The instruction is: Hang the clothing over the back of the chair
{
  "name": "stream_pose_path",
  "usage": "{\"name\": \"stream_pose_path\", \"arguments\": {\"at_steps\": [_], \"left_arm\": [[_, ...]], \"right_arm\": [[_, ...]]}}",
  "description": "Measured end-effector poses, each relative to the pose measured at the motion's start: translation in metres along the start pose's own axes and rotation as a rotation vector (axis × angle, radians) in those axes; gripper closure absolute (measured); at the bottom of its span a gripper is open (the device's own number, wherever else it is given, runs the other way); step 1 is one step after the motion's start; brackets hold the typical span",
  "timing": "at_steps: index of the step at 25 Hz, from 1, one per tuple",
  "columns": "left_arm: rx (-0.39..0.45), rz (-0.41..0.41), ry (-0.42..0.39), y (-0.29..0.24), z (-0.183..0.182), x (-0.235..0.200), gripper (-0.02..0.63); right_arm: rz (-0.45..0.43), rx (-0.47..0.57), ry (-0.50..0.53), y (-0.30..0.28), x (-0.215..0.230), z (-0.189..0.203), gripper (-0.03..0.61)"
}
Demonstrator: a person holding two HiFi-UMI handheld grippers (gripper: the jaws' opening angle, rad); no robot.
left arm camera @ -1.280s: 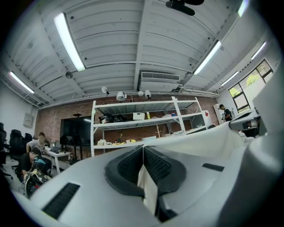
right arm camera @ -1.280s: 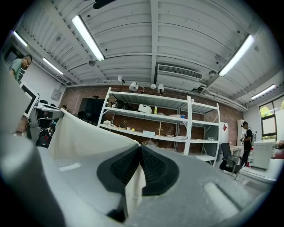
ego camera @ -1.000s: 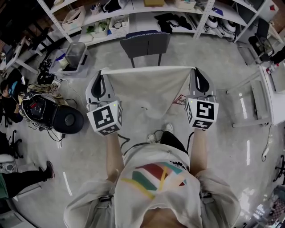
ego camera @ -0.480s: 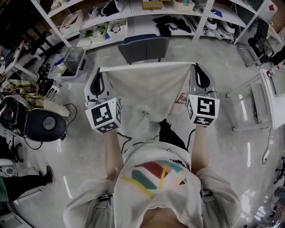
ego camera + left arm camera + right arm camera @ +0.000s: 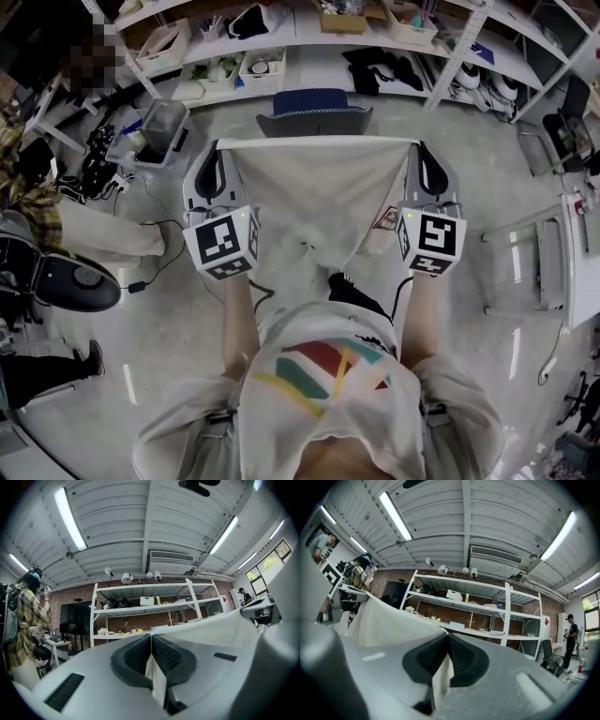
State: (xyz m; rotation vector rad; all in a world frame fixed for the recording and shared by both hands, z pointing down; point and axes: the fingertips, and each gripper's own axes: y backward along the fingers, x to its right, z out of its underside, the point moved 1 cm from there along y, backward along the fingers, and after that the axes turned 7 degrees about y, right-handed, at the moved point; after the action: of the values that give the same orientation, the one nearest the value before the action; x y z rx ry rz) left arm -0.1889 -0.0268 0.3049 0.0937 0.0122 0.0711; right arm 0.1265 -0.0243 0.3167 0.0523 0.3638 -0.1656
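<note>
Overhead first: left claw (image 5: pixel 217 150) at 10 o'clock from the frame's centre, right claw (image 5: pixel 419 148) at 2 o'clock, both pointing level toward 12. Stretched between them, a pale cloth (image 5: pixel 319 192), top edge straight from claw to claw, the rest sagging to a point above the floor (image 5: pixel 487 197). Just past that top edge, at 12 o'clock, a dark chair (image 5: pixel 314 111), apart from the cloth. Behind the chair, shelves (image 5: pixel 281 28) loaded with baskets and clothes. Off at 9 o'clock, a person (image 5: pixel 23 187) in a plaid shirt.

Next, the left gripper view: left claw (image 5: pixel 151 639) closed, ribbed pads (image 5: pixel 169 656) pressed together on a folded corner of the cloth (image 5: pixel 157 679), with more fabric running off toward 3 o'clock. Shelves (image 5: pixel 154 611) at 12 o'clock against a brick wall (image 5: pixel 136 618); plaid-shirted person (image 5: pixel 26 616) at 9.

Lastly, the right gripper view: right claw (image 5: pixel 447 637) likewise closed, pads (image 5: pixel 462 658) clamping the other corner of the cloth (image 5: pixel 441 676), with the fabric spreading away toward 9 o'clock. Shelves (image 5: pixel 478 611) ahead at 12; another person (image 5: pixel 571 630) standing at 3 o'clock.
</note>
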Motion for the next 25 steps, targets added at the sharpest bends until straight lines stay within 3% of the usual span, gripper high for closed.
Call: {"name": "stream_pose_path", "arguments": {"at_steps": [14, 25], "left_arm": [[0.066, -0.082, -0.025, -0.155, -0.015, 0.029, 0.598], [0.028, -0.064, -0.037, -0.207, -0.012, 0.032, 0.598]], "right_arm": [[-0.081, 0.062, 0.023, -0.155, 0.07, 0.003, 0.569], [-0.078, 0.033, -0.014, -0.201, 0.084, 0.008, 0.569]]}}
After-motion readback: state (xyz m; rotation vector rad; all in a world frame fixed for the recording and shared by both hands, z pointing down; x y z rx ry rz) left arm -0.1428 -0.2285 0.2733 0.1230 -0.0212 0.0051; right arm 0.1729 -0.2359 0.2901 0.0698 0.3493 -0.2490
